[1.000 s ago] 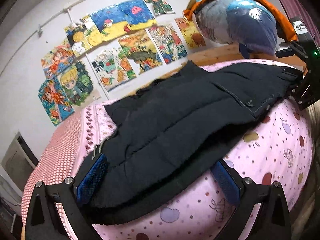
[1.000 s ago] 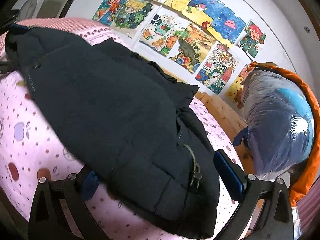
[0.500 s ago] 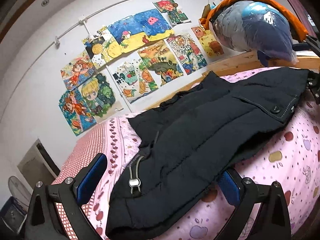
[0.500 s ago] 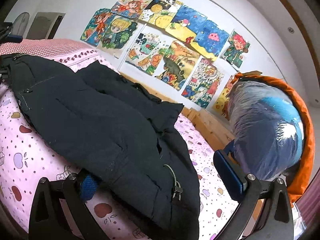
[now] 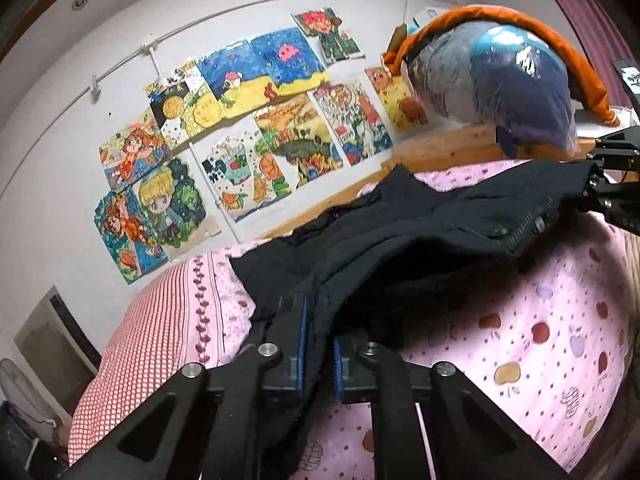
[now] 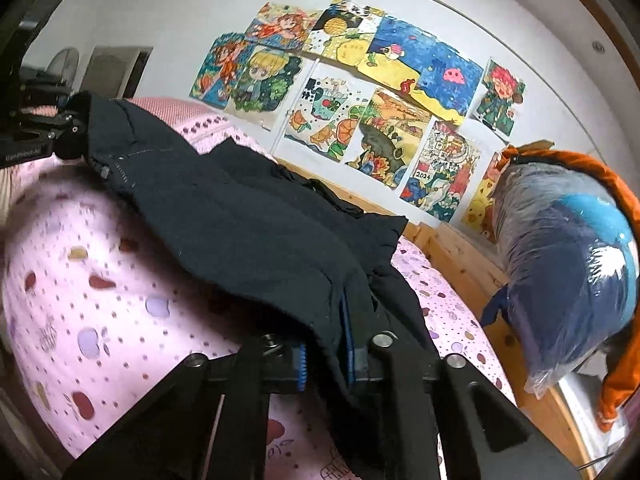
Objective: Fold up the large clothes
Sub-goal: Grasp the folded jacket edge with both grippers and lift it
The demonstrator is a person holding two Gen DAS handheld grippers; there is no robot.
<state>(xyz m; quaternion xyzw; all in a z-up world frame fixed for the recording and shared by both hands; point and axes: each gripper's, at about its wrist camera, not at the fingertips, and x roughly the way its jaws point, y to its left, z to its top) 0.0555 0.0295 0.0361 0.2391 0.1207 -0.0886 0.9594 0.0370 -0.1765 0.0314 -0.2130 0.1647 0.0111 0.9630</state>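
Note:
A large black padded jacket (image 5: 420,236) lies across the pink dotted bed sheet (image 5: 540,340). My left gripper (image 5: 318,354) is shut on the jacket's near hem corner, blue pads pressed on the cloth. My right gripper (image 6: 326,354) is shut on the opposite hem corner of the jacket (image 6: 240,224). Each gripper shows in the other's view, the right one (image 5: 600,188) at the far right and the left one (image 6: 76,128) at the far left. The held front edge is lifted off the sheet (image 6: 100,280); the far part still rests on the bed.
A wooden bed frame (image 5: 440,152) runs along the wall with children's drawings (image 5: 256,112). A plastic-wrapped blue bundle (image 6: 568,280) with orange cloth sits on the headboard. A red-checked pillow (image 5: 144,344) lies at the left end of the bed.
Both grippers, open around the hem before, have closed on the jacket's corners. The front edge has risen off the sheet.

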